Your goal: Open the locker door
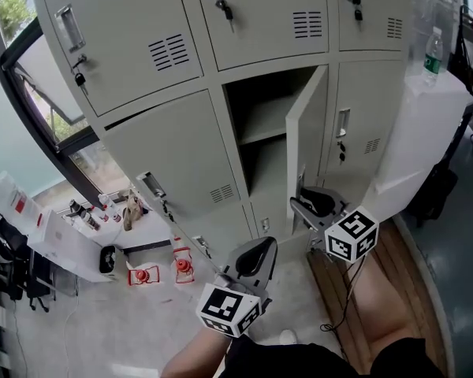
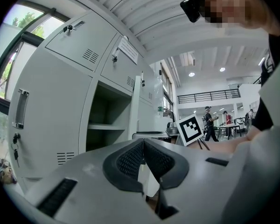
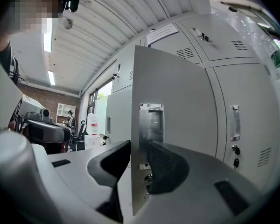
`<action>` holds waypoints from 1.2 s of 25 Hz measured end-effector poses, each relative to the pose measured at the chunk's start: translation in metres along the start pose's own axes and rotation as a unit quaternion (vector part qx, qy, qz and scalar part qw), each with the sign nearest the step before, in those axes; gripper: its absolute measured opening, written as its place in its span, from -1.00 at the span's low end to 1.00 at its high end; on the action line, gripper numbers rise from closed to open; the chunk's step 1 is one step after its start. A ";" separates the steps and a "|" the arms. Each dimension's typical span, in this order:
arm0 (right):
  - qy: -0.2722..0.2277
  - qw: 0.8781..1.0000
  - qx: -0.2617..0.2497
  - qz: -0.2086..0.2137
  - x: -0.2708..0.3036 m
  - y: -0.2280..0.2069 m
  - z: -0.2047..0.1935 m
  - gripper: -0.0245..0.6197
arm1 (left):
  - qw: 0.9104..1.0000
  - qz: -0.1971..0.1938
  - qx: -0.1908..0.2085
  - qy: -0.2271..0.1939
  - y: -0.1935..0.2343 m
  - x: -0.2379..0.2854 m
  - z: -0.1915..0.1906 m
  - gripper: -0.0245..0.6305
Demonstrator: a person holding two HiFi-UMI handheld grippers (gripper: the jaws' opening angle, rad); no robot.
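Found the locker door [image 1: 303, 144] of the middle column swung well out on its right-side hinges, free edge toward the camera. Found the compartment [image 1: 256, 101] behind it exposed, with its shelf [image 1: 262, 135] bare.

Logged the right tool [image 1: 314, 203] low on that free edge, pointing level, jaws at a middling width astride the sheet. Noted one pad behind the edge and the other on the outer face at the foot of the recessed handle [image 3: 151, 120], both seemingly pressed to the metal. Judged the pinch placed there because the edge farthest from the hinges gives the easiest swing.

Logged the left tool [image 1: 255, 260] lower and nearer the body, clear of the door, jaws closed tip to tip on nothing. Judged it parked out of the door's arc.

Noted neighbouring doors shut, keys [image 1: 225, 8] hanging in their locks.

Judged the task all but done: door open, only the release left.
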State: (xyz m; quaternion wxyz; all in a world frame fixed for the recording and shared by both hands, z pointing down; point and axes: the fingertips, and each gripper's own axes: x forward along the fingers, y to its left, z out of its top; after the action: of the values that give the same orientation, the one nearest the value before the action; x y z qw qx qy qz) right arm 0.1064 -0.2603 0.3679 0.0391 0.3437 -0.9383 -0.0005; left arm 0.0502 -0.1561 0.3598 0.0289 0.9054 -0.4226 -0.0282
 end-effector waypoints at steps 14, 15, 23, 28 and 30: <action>0.001 0.997 -0.001 -0.075 -0.054 -0.022 -0.003 -0.32 | 1.000 0.008 0.003 0.010 -0.025 -0.022 -0.004 -0.87; 0.001 0.996 -0.001 -0.088 -0.055 -0.024 -0.004 -0.31 | 1.000 0.005 0.004 0.012 -0.025 -0.023 -0.005 -0.87; -0.005 0.979 0.000 -0.203 -0.064 -0.034 -0.004 -0.32 | 0.999 -0.034 0.010 0.019 -0.018 -0.023 -0.006 -0.87; 0.004 0.972 -0.001 -0.233 -0.067 -0.036 -0.005 -0.30 | 0.998 -0.057 -0.001 0.017 -0.018 -0.022 -0.010 -0.87; 0.008 0.966 -0.007 -0.260 -0.073 -0.042 -0.005 -0.30 | 0.998 -0.064 -0.006 0.018 -0.017 -0.020 -0.013 -0.87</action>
State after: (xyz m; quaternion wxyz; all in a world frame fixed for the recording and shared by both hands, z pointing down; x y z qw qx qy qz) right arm 0.1892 -0.2452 0.3667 0.0472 0.5753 -0.8164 -0.0150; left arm 0.0513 -0.1290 0.3715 0.0402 0.9306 -0.3634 -0.0162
